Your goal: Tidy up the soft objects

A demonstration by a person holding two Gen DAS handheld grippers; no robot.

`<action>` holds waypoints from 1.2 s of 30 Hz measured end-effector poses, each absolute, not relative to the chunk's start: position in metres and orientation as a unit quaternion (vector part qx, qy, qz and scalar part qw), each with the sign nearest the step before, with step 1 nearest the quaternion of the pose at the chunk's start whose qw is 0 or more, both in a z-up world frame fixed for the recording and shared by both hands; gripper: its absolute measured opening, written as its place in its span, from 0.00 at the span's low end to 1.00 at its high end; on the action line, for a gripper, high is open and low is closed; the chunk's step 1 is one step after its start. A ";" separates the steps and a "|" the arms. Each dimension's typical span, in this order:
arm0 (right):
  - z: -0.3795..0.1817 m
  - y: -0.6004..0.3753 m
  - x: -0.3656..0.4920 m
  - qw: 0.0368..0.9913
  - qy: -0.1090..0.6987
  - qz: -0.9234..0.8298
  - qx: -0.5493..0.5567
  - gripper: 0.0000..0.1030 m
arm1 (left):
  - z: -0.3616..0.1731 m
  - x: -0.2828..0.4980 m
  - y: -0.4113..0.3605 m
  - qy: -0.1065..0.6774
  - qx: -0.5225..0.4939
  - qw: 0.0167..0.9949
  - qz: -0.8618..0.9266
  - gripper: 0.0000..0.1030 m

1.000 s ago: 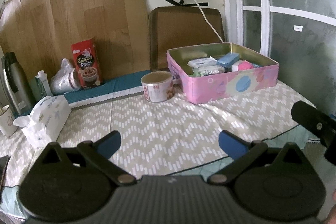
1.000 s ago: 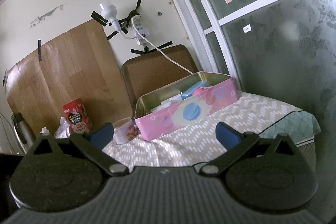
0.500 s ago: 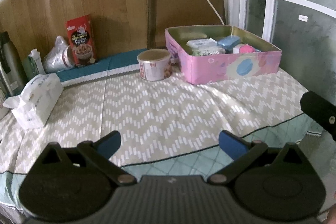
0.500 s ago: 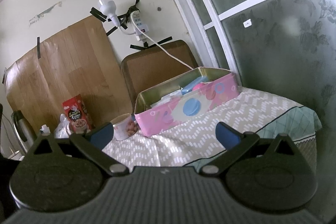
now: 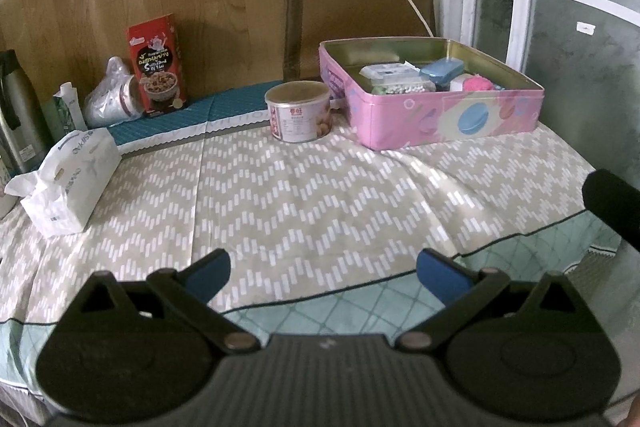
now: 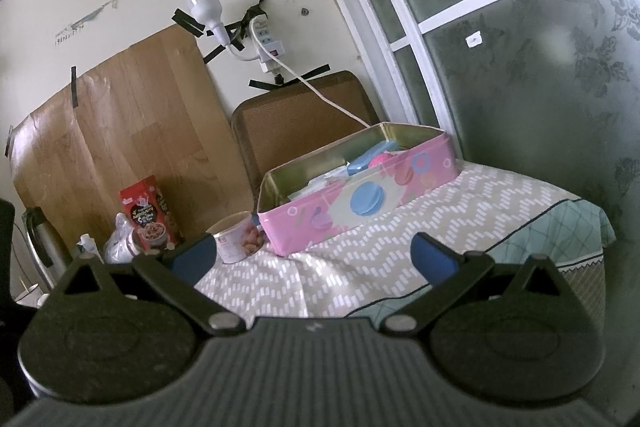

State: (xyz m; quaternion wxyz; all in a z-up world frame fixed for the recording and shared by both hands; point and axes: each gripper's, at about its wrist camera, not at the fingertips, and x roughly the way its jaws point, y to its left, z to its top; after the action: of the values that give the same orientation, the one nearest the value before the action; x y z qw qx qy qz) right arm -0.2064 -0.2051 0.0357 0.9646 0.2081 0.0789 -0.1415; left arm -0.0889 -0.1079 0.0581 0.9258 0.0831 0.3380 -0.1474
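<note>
A pink tin box (image 5: pixel 448 115) stands at the far right of the table; it also shows in the right wrist view (image 6: pixel 360 203). Inside lie a pink ball (image 5: pixel 478 83), a blue case (image 5: pixel 442 70) and white packets (image 5: pixel 386 71). A white tissue pack (image 5: pixel 70 183) lies at the left. My left gripper (image 5: pixel 322 273) is open and empty over the near table edge. My right gripper (image 6: pixel 312 259) is open and empty, back from the table's right front.
A round snack can (image 5: pixel 299 113) stands left of the tin. A red cereal box (image 5: pixel 157 67), a plastic bag (image 5: pixel 108 95) and a thermos (image 5: pixel 18 115) stand at the back left. A chair back (image 5: pixel 360 7) is behind the table. A glass door (image 6: pixel 520 47) is at right.
My left gripper has drawn back and tilted down, so more of the table and its near edge shows. My right gripper has drawn back slightly. Both stay open.
</note>
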 end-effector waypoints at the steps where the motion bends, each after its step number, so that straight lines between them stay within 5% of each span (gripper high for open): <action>1: 0.036 -0.205 -0.206 0.965 0.079 -0.142 0.208 1.00 | 0.059 -0.089 -0.108 0.336 0.084 0.926 -0.148 1.00; 15: 0.041 -0.197 -0.211 0.973 0.052 -0.140 0.175 1.00 | 0.076 -0.102 -0.103 0.270 0.097 0.950 -0.124 1.00; 36: 0.042 -0.196 -0.211 0.973 0.053 -0.139 0.176 1.00 | 0.071 -0.098 -0.100 0.289 0.091 0.944 -0.135 1.00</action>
State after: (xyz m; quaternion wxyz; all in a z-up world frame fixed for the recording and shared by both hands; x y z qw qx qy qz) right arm -0.2111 -0.1957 0.0417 0.9731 0.1761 0.0534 -0.1387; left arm -0.0981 -0.0999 0.0705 0.9436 0.0905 0.2886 -0.1348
